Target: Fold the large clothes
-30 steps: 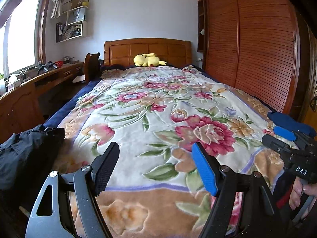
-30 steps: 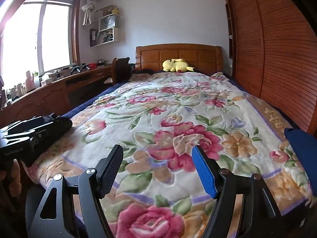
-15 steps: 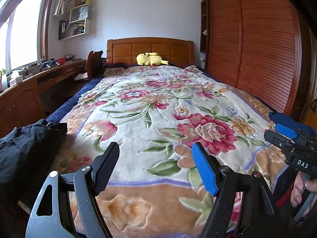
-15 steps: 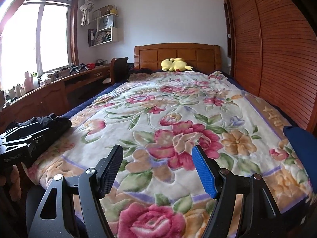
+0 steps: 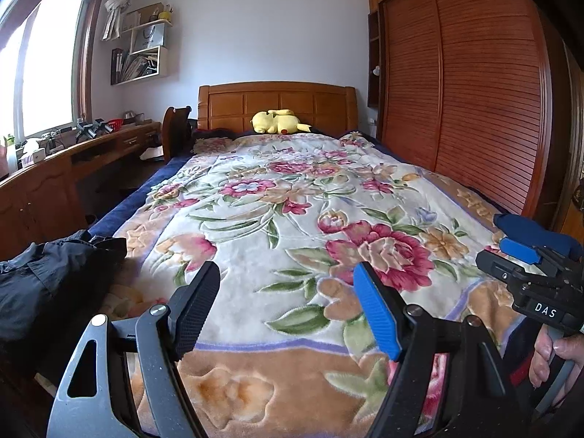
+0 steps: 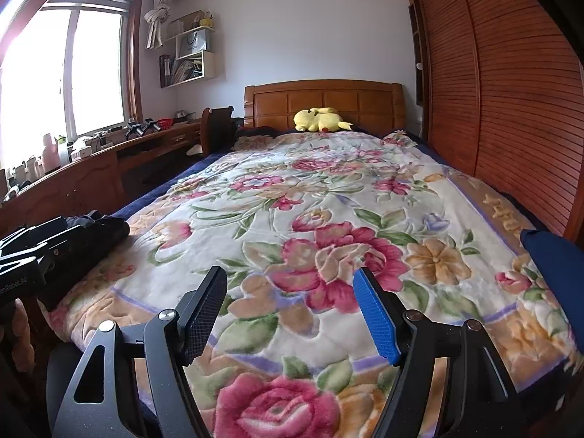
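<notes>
Both claws hang empty at the near foot of the bed, left gripper [image 5: 286, 310] and right gripper [image 6: 290, 314] spread apart, probably ready to grab. The black garment [image 5: 47, 281] lies crumpled at the floral blanket's [image 5: 292, 219] near-left corner, untouched.

Daylit — window [image 6: 54, 73] glare, fisheye-warped edges.

Both wrist views look from the foot of the bed [image 5: 292, 219] along its length toward the headboard [image 5: 277, 104], held low and close over the blanket. The left view sits nearer the desk [image 5: 54, 171] side, seemingly slightly lower. Both share the bed [image 6: 328, 219], headboard [image 6: 325, 100], plush [image 6: 321, 120] and wardrobe [image 6: 511, 91].
</notes>
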A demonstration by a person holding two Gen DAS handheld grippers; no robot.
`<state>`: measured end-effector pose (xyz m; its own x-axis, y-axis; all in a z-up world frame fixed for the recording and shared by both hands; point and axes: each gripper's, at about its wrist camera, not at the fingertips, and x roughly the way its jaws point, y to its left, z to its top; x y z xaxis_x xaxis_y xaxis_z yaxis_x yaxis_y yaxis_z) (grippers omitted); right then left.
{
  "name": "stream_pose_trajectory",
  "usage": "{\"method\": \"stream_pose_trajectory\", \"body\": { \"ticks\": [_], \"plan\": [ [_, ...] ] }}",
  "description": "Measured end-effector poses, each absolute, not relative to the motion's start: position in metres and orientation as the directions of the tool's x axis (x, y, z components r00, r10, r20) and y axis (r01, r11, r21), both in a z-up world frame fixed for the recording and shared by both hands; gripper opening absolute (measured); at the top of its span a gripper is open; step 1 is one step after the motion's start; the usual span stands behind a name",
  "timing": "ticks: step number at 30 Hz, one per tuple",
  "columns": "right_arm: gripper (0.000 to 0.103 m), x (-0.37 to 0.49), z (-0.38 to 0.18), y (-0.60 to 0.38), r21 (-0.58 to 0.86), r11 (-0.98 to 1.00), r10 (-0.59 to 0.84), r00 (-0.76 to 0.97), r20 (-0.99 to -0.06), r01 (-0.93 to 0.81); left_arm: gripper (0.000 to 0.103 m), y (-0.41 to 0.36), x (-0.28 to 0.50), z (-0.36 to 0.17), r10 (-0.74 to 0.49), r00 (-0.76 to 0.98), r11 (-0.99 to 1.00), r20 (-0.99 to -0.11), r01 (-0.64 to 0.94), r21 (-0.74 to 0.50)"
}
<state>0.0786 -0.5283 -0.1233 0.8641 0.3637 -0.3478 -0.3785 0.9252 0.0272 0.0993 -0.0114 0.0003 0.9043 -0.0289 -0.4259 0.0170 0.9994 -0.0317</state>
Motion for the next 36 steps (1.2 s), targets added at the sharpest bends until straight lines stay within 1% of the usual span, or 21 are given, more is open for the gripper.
{"method": "stream_pose_trajectory", "body": {
  "ticks": [36],
  "plan": [
    [0.074,0.0784,-0.1269,-0.5236,0.055,0.926,0.369,0.863,-0.346,-0.374,0.077,-0.0195,0.093,0.0083,-0.043,0.915,0.999,-0.402,0.035,-0.028]
  ]
}}
